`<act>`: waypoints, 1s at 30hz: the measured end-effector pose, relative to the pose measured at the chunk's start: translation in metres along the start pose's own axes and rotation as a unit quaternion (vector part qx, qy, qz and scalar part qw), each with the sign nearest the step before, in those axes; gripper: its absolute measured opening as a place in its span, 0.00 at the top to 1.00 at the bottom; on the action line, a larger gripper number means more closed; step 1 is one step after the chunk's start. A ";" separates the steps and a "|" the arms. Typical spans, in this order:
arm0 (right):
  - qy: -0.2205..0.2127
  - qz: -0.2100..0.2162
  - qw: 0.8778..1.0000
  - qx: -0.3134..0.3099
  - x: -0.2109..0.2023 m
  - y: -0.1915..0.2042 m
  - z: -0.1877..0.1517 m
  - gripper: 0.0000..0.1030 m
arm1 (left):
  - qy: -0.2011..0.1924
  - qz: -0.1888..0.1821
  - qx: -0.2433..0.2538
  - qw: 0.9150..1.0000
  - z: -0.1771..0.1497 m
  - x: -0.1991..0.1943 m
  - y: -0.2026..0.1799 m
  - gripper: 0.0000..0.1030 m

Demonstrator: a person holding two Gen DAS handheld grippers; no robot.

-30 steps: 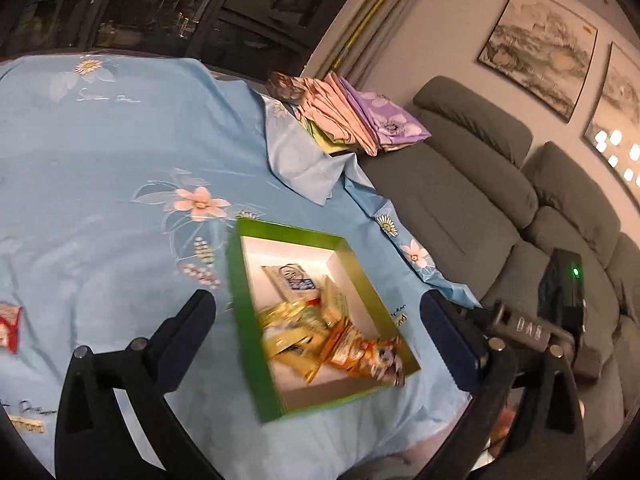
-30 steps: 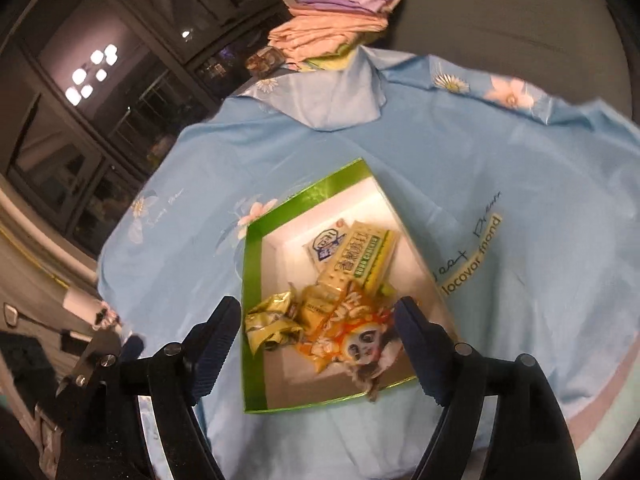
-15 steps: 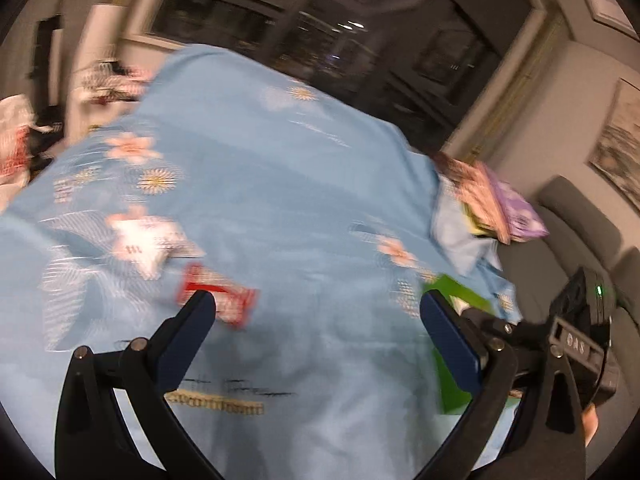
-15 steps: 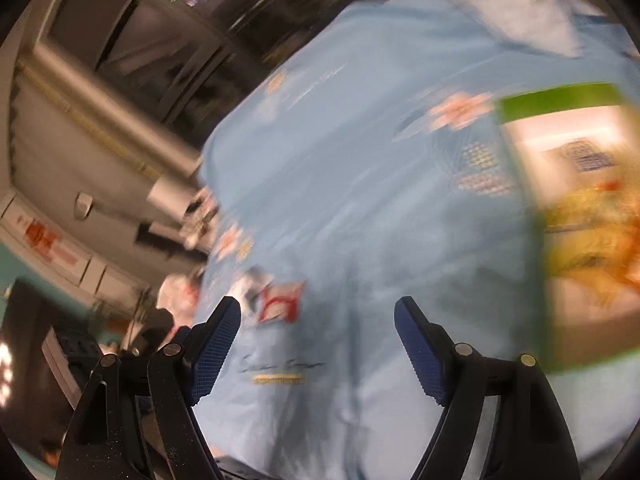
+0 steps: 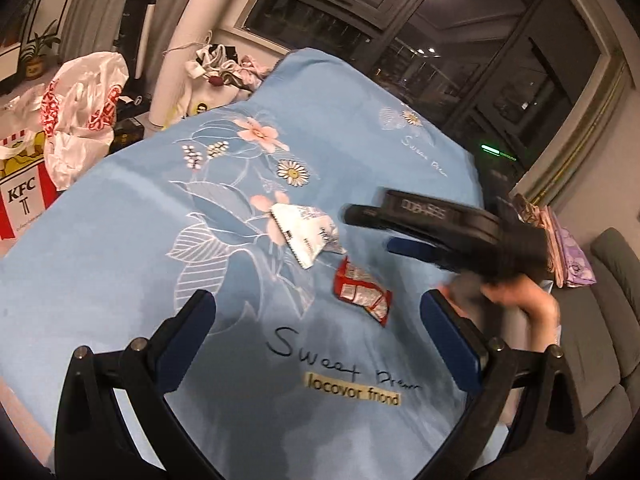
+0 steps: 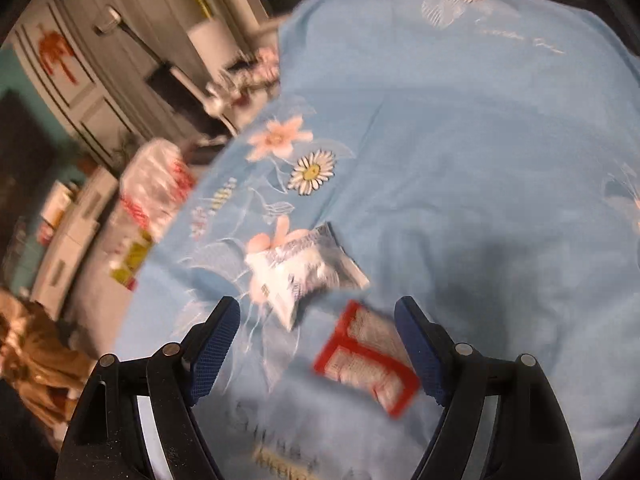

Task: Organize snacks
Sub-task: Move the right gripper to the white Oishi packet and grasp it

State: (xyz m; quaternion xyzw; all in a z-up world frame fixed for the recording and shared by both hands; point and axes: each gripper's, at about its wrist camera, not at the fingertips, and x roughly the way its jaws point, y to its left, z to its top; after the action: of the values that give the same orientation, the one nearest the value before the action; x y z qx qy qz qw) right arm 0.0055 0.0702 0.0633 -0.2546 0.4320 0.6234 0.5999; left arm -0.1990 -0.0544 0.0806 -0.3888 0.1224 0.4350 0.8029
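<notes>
A red snack packet (image 5: 362, 293) and a white-and-blue snack packet (image 5: 306, 234) lie side by side on the light blue flowered cloth (image 5: 320, 120). My left gripper (image 5: 320, 336) is open and empty, hovering short of them. My right gripper (image 6: 318, 338) is open and empty, with the red packet (image 6: 366, 364) between its fingers and the white packet (image 6: 302, 270) just beyond. The right gripper also shows in the left wrist view (image 5: 404, 236), coming in from the right above the red packet. The green snack box is out of view.
White plastic bags (image 5: 80, 112) and a KFC bucket (image 5: 22, 196) sit past the table's left edge. Folded cloths (image 5: 560, 236) and a grey sofa (image 5: 612, 320) are on the right. Dark windows stand behind the table.
Both grippers swung left, away from the green snack box, which has left both views. The red and white packets now lie in front of them. Both stay open.
</notes>
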 end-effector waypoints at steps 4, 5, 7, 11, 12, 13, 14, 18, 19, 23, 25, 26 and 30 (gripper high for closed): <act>0.058 -0.003 0.998 -0.003 0.050 0.012 0.011 0.22 | -0.009 0.028 0.021 0.999 -0.005 -0.002 0.002 0.00; 0.060 -0.028 0.998 0.001 0.058 0.012 0.010 0.26 | -0.011 0.032 0.024 0.999 -0.006 -0.002 0.003 0.01; 0.043 -0.007 0.999 0.031 0.062 0.005 0.006 0.60 | -0.002 0.031 0.025 0.999 -0.008 0.000 0.006 0.00; 0.042 0.047 0.996 0.058 0.040 -0.011 -0.010 0.84 | 0.038 0.014 -0.009 0.999 -0.010 0.010 0.021 0.00; 0.031 0.045 0.998 0.034 0.024 -0.009 -0.021 0.86 | 0.045 0.009 -0.017 0.999 -0.009 0.012 0.024 0.01; 0.027 0.048 0.998 0.019 0.012 -0.009 -0.029 0.90 | 0.049 0.005 -0.024 0.998 -0.010 0.012 0.026 0.01; 0.021 0.051 0.998 0.013 0.000 -0.010 -0.037 0.90 | 0.050 0.004 -0.029 0.998 -0.010 0.011 0.028 0.01; -0.022 0.097 0.995 -0.002 -0.054 -0.009 -0.070 0.90 | 0.041 0.024 -0.023 0.999 -0.012 0.006 0.029 0.00; -0.025 0.098 0.995 -0.011 -0.061 -0.009 -0.075 0.90 | 0.040 0.030 -0.020 0.999 -0.013 0.006 0.028 0.00; -0.047 -0.031 0.995 -0.077 -0.070 0.002 -0.067 0.88 | 0.056 0.018 -0.033 0.998 -0.018 0.010 0.031 0.00; -0.049 -0.035 0.994 -0.088 -0.065 0.006 -0.053 0.76 | 0.072 0.002 -0.051 0.996 -0.022 0.011 0.033 0.01; -0.041 -0.026 0.994 -0.094 -0.057 0.011 -0.045 0.50 | 0.076 -0.003 -0.055 0.996 -0.023 0.011 0.034 0.01; -0.033 -0.021 0.997 -0.072 -0.030 0.019 -0.023 0.10 | 0.062 0.025 -0.031 0.997 -0.023 0.005 0.032 0.01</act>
State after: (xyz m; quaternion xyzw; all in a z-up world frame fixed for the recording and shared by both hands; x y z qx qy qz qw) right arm -0.0134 0.0370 0.0817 -0.2851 0.3605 0.6482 0.6071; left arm -0.2187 -0.0577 0.0462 -0.4362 0.1684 0.4336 0.7703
